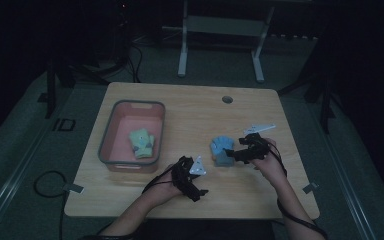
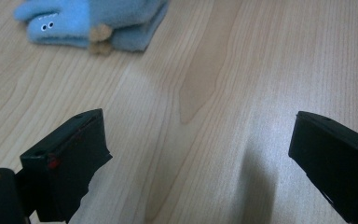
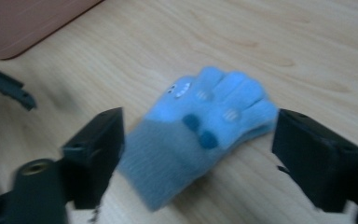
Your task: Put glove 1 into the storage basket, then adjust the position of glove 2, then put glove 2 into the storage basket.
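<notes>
The room around my table [image 1: 130, 200] is nearly black, so past the table's far edge I can make out little more than a pale frame. The blue gloves [image 1: 222, 149] lie stacked right of centre on the wood; from above I count one blue bundle, and the left gripper view shows two layers, so it looks like a pair, though I cannot tell for sure. A second, green bundle [image 1: 141, 142] sits inside the single pink basket [image 1: 111, 130] at the left; its details are too small to read. My right gripper [image 1: 236, 154] has its jaws spread wide, either side of the blue gloves, pads clear of the fabric. My left gripper [image 1: 200, 192], near the front edge, also stands wide open over bare wood, holding nothing.
</notes>
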Tool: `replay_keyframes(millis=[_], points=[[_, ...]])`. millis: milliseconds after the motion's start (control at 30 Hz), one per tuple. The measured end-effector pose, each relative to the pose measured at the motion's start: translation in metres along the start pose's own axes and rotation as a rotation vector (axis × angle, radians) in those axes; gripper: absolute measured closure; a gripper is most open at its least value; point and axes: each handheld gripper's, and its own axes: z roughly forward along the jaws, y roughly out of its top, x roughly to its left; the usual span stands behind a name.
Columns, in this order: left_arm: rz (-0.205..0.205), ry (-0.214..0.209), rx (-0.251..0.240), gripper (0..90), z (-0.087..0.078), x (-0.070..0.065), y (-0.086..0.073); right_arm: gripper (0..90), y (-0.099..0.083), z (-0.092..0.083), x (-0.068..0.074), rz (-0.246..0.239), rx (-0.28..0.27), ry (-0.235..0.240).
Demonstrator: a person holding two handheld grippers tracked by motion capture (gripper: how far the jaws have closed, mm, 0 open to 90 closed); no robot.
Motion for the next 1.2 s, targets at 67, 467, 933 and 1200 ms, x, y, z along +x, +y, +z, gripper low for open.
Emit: replay_keyframes(millis=[67,467,933,1200], points=[[0.006,0.005,0.006,4.4,0.0,0.0,0.0,13.9,-0.002,0.0,-0.001,-0.01,-0.005,-0.011],[0.015,0.005,-0.01,4.4,0.0,-0.001,0.002,16.7,-0.009,-0.009,-0.011,-0.062,-0.028,-0.035],[0.076,0.032,-0.04,4.5,0.003,0.003,0.026,11.9,-0.014,-0.025,-0.024,0.066,-0.055,0.014],[0.132,0.035,-0.073,12.1,0.016,0.011,0.046,28.1,-0.005,-0.02,-0.034,0.052,-0.043,-0.012]])
